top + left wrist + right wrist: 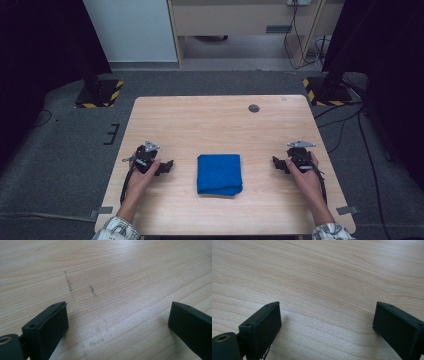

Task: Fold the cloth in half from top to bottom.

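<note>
Forearms: two patterned sleeves [118, 229] are seen at the near edge, one hand on each tool
Left hand-held gripper [168, 166]: held low over the surface at the left, pointed right toward the cloth; its jaws are spread wide apart with nothing between them, as seen in the left gripper view [117, 322]
Right hand-held gripper [276, 163]: held low at the right, pointed left toward the cloth; its jaws are likewise set wide apart around bare wood in the right gripper view [327, 321]
Blue cloth [219, 174]: folded into a rough square, laid flat on the near middle of the surface, between the two tools and apart from both
Surface [220, 120]: light wood, with a small dark round cap [254, 108] at the far right
Scuff marks [69, 285]: two short dark streaks are seen on the wood beyond the left jaws
Floor: grey carpet, with yellow-and-black striped stand bases [99, 93] at the far left and far right
</note>
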Action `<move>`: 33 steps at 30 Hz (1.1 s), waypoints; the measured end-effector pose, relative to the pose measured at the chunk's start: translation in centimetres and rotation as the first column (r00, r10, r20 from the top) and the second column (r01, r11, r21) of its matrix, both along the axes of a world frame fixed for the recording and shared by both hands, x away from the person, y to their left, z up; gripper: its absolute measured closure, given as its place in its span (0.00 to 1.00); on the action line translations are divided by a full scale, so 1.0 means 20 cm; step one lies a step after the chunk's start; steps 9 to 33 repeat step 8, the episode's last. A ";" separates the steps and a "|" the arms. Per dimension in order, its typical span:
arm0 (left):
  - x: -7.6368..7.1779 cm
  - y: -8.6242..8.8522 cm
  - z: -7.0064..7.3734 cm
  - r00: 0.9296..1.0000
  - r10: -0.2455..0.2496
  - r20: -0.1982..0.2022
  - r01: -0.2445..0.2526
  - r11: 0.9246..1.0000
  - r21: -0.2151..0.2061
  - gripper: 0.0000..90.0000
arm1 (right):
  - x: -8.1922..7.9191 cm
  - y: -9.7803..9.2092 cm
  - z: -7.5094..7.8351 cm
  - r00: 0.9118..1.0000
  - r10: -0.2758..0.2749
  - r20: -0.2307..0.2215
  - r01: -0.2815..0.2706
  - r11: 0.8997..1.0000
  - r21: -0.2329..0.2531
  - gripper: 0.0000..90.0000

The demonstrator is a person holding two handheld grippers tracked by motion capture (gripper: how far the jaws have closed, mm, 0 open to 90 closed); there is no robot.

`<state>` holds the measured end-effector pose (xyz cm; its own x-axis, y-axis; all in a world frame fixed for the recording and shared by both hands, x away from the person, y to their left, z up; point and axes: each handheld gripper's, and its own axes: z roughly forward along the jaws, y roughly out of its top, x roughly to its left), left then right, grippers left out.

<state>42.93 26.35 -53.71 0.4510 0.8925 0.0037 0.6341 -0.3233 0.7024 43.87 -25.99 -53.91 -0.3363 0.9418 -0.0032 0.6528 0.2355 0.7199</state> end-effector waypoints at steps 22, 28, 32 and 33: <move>0.00 0.00 0.00 1.000 -0.004 -0.002 0.004 1.000 0.002 0.01 | -0.02 0.01 0.00 1.000 0.017 0.000 -0.017 1.000 0.002 0.09; 0.00 0.00 0.00 1.000 -0.004 -0.002 0.004 1.000 0.002 0.01 | -0.02 0.01 0.00 1.000 0.017 0.000 -0.017 1.000 0.002 0.09; 0.00 0.00 0.00 1.000 -0.004 -0.002 0.004 1.000 0.002 0.01 | -0.02 0.01 0.00 1.000 0.017 0.000 -0.017 1.000 0.002 0.09; 0.00 0.00 0.00 1.000 -0.004 -0.002 0.004 1.000 0.002 0.01 | -0.02 0.01 0.00 1.000 0.017 0.000 -0.017 1.000 0.002 0.09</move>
